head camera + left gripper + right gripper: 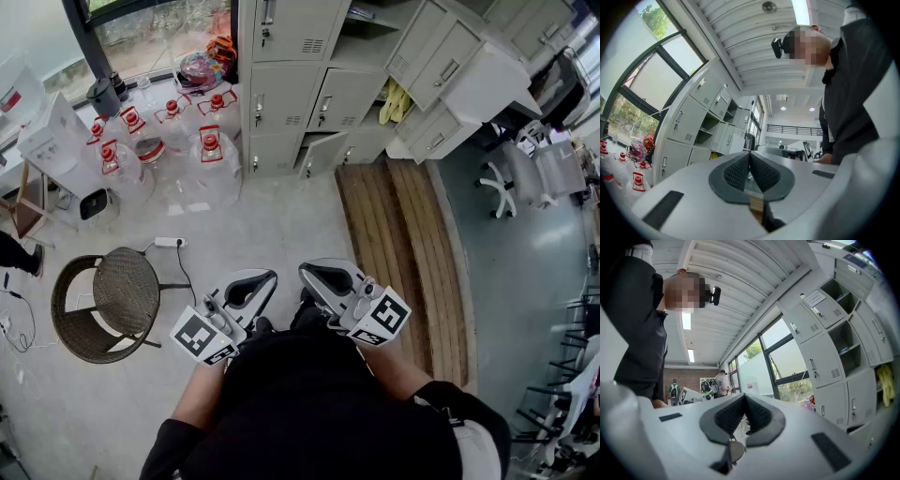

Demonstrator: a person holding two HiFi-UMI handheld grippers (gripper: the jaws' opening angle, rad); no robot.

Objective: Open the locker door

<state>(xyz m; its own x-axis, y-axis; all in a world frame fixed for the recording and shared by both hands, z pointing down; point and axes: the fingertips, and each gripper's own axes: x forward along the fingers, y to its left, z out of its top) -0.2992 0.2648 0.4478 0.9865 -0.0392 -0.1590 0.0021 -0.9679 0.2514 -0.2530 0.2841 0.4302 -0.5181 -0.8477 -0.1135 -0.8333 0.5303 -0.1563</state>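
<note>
Left gripper (258, 281) and right gripper (317, 275) hovering at the person's waist, both jaw pairs pressing together, gripping nothing; grey lockers (291, 84) standing well apart, across the floor

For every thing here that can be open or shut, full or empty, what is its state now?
left gripper: shut, nothing between the jaws.
right gripper: shut, nothing between the jaws.
left-column locker doors: closed.
bottom middle locker door: ajar.
right-side locker doors: swung wide open.
wicker chair: upright, empty.
water jugs: upright, red caps on.
</note>
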